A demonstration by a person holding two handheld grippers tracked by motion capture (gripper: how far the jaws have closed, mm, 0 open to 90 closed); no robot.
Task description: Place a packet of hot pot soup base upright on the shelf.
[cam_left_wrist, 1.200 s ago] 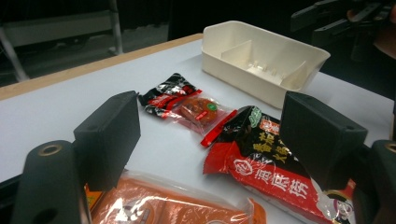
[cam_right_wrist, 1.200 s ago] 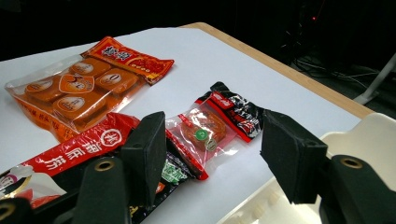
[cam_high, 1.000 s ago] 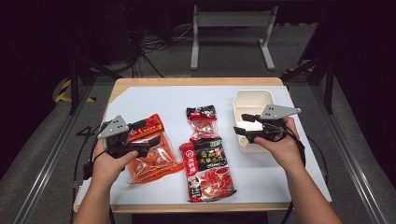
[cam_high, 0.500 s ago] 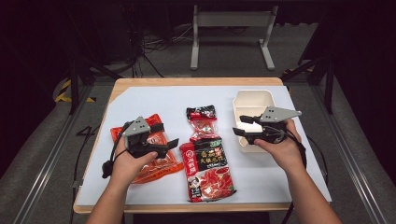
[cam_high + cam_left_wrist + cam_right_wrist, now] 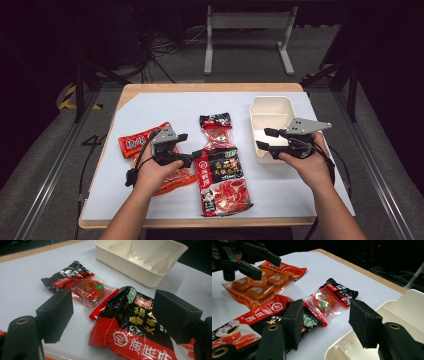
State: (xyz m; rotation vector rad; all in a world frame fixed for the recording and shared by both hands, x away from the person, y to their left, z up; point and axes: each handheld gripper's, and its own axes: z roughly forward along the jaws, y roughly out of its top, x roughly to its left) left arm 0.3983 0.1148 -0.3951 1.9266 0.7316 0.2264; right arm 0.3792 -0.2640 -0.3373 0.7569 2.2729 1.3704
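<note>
— Looking down from the high view, where is the left gripper [image 5: 198, 154] right now?

— It hangs low over the table, above the clear orange packet of round cakes [image 5: 170, 181], with its tips at the upper left corner of the large red-and-black soup-base pouch [image 5: 223, 181]. In the left gripper view that pouch's black top edge lies between the two jaws, which stand apart with neither pad pressing on it. The jaws have just been closing a little, yet the claw is released and holds nothing.

— And the right gripper [image 5: 265, 138]?

— It sits over the near left part of the cream plastic divided tray [image 5: 272, 106], which stands at the right of the white table sheet [image 5: 165, 107]. Its jaws are spread, and the right gripper view shows only air between them, so it too is released and grasps nothing.

— What else lies near the big pouch?

— A small clear sachet with a red-brown block and a black-and-red top [image 5: 217, 131] lies just beyond it, its near end touching or slightly overlapping the pouch's top edge. The pouch itself lies flat in the middle of the sheet, lengthwise toward the person, between the two hands. A red flat wrapper [image 5: 137, 143] shows beside the orange packet at the far left, partly behind the left hand [image 5: 155, 170].

— Is the tray holding anything?

— Its compartments look bare in the left gripper view.
</note>
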